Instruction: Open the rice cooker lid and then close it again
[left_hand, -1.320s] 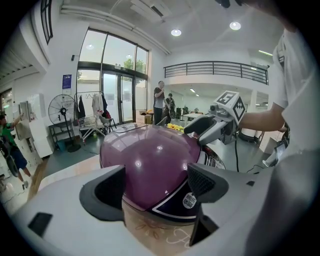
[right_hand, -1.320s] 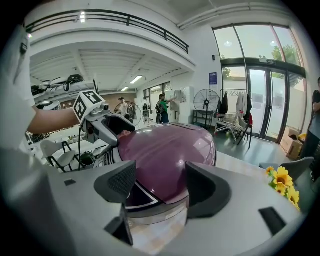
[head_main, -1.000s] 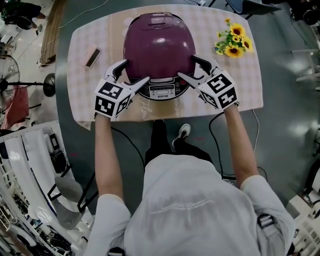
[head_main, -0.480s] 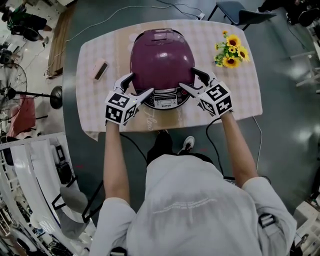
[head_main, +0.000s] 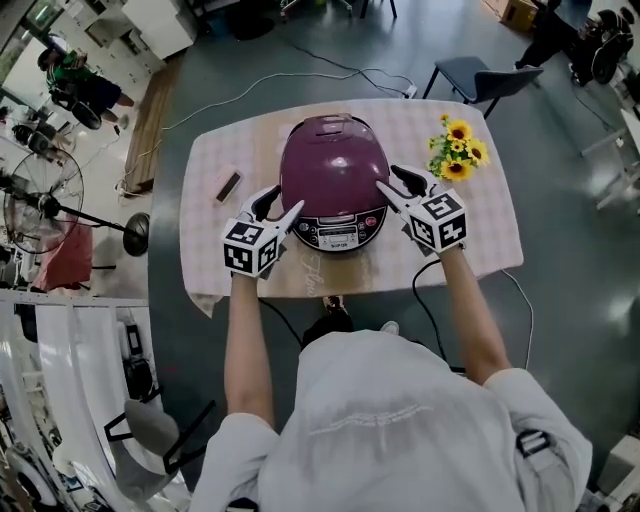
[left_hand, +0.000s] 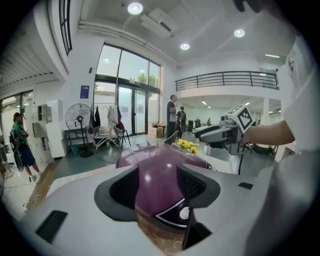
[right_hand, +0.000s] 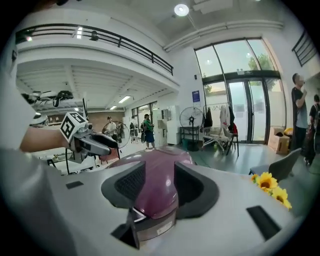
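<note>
A purple rice cooker (head_main: 335, 170) with its lid down stands on the checked table (head_main: 480, 230), its control panel (head_main: 338, 232) facing me. My left gripper (head_main: 283, 200) hovers at the cooker's front left and my right gripper (head_main: 388, 179) at its front right. Both point inward at the lid. Both sets of jaws are closing with nothing gripped between them. In the left gripper view the cooker (left_hand: 155, 175) lies beyond the pads, and in the right gripper view the cooker (right_hand: 157, 185) does too.
A bunch of sunflowers (head_main: 455, 150) stands on the table right of the cooker. A small flat block (head_main: 228, 186) lies at the table's left. A chair (head_main: 480, 75) stands behind the table and a floor fan (head_main: 30, 200) far left. Cables run across the floor.
Both grippers have lifted a little beside the cooker and their jaws have narrowed. The head view has pulled back. The lid stays down.
</note>
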